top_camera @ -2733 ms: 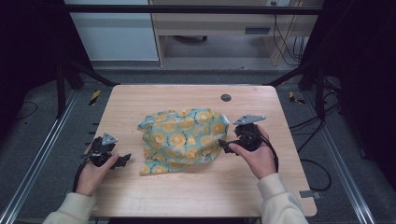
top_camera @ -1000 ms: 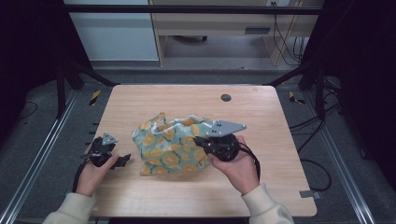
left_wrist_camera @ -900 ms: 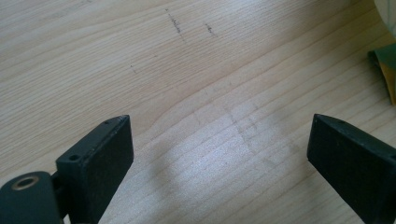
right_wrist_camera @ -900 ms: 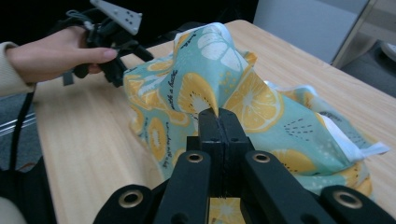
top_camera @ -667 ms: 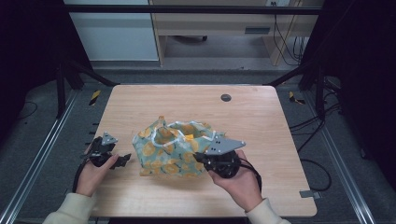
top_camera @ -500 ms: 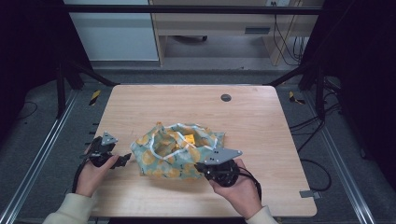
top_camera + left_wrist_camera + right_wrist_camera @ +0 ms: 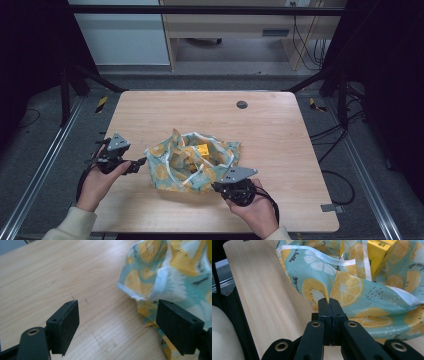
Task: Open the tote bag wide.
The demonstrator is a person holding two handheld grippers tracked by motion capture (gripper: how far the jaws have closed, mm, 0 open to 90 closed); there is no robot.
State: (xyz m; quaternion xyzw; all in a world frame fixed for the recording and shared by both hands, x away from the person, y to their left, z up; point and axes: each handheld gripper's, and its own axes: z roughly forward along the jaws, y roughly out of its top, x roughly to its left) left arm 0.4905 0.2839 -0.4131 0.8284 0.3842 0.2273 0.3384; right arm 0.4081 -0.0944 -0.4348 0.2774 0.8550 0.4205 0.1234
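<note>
1. So the main thing here is a cloth bag (image 7: pixel 192 162) with an orange-slice print on pale teal, white trim along its edges. It sits crumpled around the middle of the wooden table (image 7: pixel 280 125), a bit toward the person's side, with its mouth gaping upward.

2. Inside the opening there's a yellow box (image 7: pixel 202 149), partly buried in the folds. In the right gripper view the same box (image 7: pixel 379 252) pokes up at the top, behind the white hem.

3. The right gripper (image 7: pixel 220 187) is at the bag's near right edge. In its own view the two black jaws are pressed flat together with a fold of the printed fabric pinched at their tips (image 7: pixel 329 301), so it has hold of the bag.

4. The left gripper (image 7: pixel 140 162) is just beside the bag's left edge, resting low at the table. Its own view shows the jaws spread wide with nothing between them but bare wood; the bag's corner (image 7: pixel 150 285) lies near the right-hand jaw.

5. Further out, a small dark round disc (image 7: pixel 242 104) sits on the far part of the table, well apart from the bag.
</note>
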